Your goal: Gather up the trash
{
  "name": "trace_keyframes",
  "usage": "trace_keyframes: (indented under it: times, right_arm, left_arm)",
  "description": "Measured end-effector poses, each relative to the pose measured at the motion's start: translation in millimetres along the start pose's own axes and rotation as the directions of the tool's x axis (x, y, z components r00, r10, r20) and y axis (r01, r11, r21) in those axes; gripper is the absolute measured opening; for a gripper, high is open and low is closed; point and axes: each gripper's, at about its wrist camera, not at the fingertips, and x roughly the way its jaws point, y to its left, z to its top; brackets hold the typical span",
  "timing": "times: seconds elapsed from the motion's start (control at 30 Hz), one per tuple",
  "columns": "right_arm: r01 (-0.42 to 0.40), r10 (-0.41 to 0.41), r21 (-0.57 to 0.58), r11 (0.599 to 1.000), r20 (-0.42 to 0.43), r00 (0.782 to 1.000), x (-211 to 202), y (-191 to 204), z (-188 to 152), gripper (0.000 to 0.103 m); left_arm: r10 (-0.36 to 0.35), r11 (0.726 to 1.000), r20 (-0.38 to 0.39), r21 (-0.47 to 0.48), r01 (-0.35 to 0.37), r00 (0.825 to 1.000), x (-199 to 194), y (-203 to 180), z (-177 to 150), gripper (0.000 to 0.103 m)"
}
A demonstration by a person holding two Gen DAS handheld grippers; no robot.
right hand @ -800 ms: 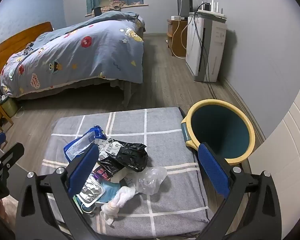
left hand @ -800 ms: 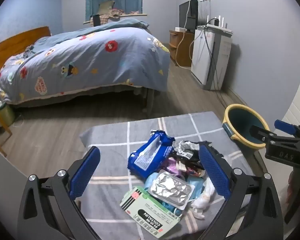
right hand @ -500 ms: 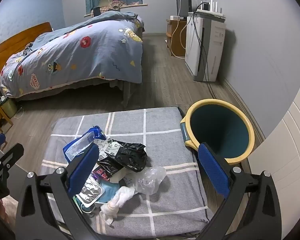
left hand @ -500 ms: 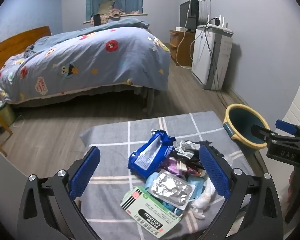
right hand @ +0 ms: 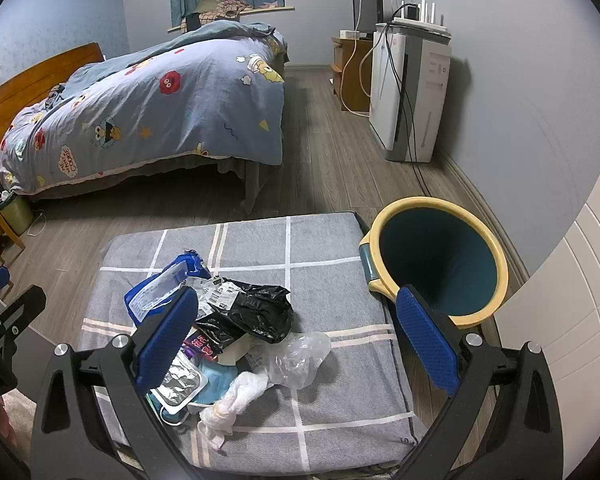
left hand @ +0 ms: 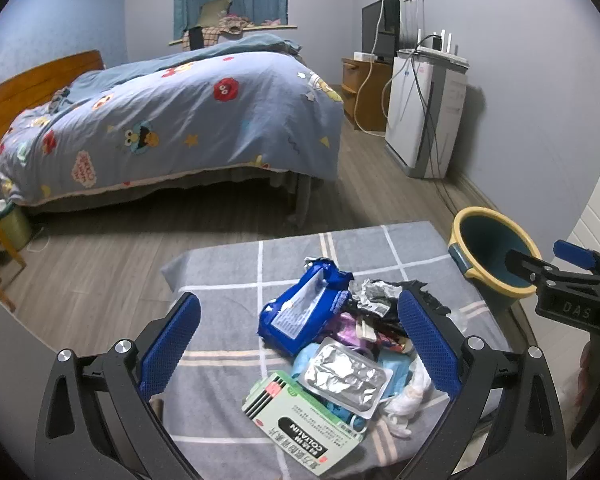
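My left tool (left hand: 298, 338) hangs above the near edge of the surface (left hand: 220, 272), its blue pads spread wide with nothing between them. Framed in that gap lies the trash heap: a green-and-white medicine box (left hand: 300, 426) nearest me, a crinkled foil blister pack (left hand: 346, 376) overlapping its far corner, a blue wipes packet (left hand: 300, 308) beyond that, and crumpled white tissue (left hand: 406, 396) by the right pad.

My right tool (right hand: 298, 338) is likewise spread and holds nothing. Its left pad sits over the heap's edge, and its right pad hangs in front of the bin's near rim. From this side I see a black plastic bag (right hand: 256, 312) on top of the pile, a clear crumpled bag (right hand: 296, 360) just beside it, and the twisted tissue (right hand: 236, 400) nearest me.

The teal bin with the yellow rim (right hand: 436, 260) stands on the floor, right against the surface's right edge. Beyond the surface is a bed (left hand: 160, 120) under a cartoon-print quilt.
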Motion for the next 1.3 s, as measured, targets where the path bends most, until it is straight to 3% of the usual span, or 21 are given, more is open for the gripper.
trace_keyframes:
  times: [1.3]
  right_arm:
    - [0.002,-0.002,0.004,1.0,-0.016,1.0,7.1,2.9,-4.7,0.098]
  left_arm:
    - [0.001,1.0,-0.006,0.001,-0.001,1.0,-0.1,0.1,-0.2,0.098]
